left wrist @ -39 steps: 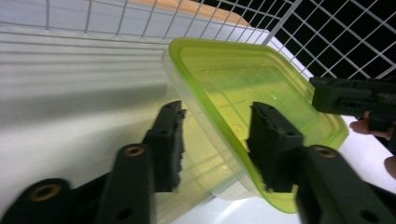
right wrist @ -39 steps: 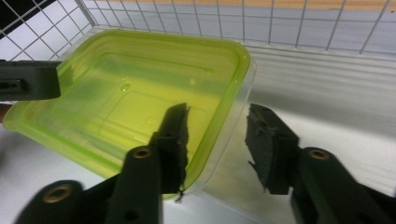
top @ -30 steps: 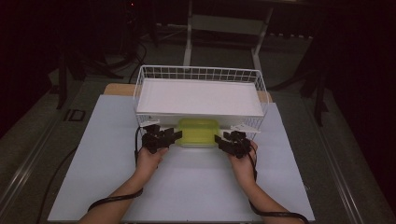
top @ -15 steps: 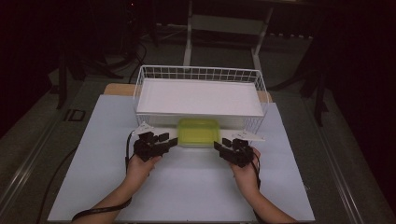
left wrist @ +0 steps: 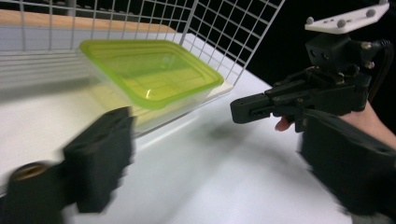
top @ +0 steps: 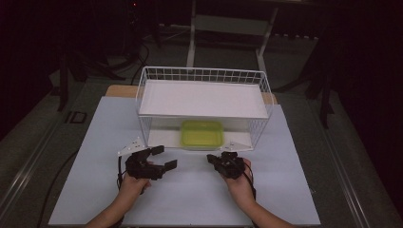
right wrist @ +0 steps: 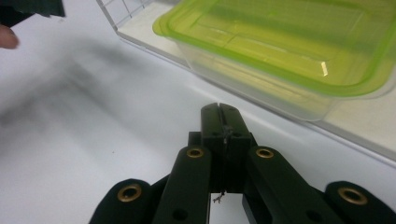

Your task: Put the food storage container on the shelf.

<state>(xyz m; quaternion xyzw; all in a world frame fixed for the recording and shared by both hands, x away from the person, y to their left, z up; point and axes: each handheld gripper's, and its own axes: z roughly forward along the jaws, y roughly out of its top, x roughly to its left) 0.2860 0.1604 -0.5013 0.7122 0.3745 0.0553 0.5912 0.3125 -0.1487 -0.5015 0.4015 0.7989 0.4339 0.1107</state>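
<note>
While box (top: 202, 134) sits on the rack's (top: 204, 75) lower shelf at 12, both grippers rest apart from it: left gripper (top: 161, 158) just splayed wide w/ nothing between jaws, right gripper (top: 212, 159) just clamped empty. Risk: right, reaching in shut, shoves box deeper instead of gripping.

In the left gripper view, the left gripper (left wrist: 224, 163) is smeared by motion blur and cut off by the bottom edge. The right gripper view crops the green-lidded container (right wrist: 299, 42) at the top and right edges, and the worktop (right wrist: 70, 116) there is blurred.

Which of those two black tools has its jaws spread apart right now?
The left tool, at the left of the high view: its two jaws have just swung wide, with nothing between them. The right tool has its jaws pressed together, empty, before the green-lidded box.
</note>
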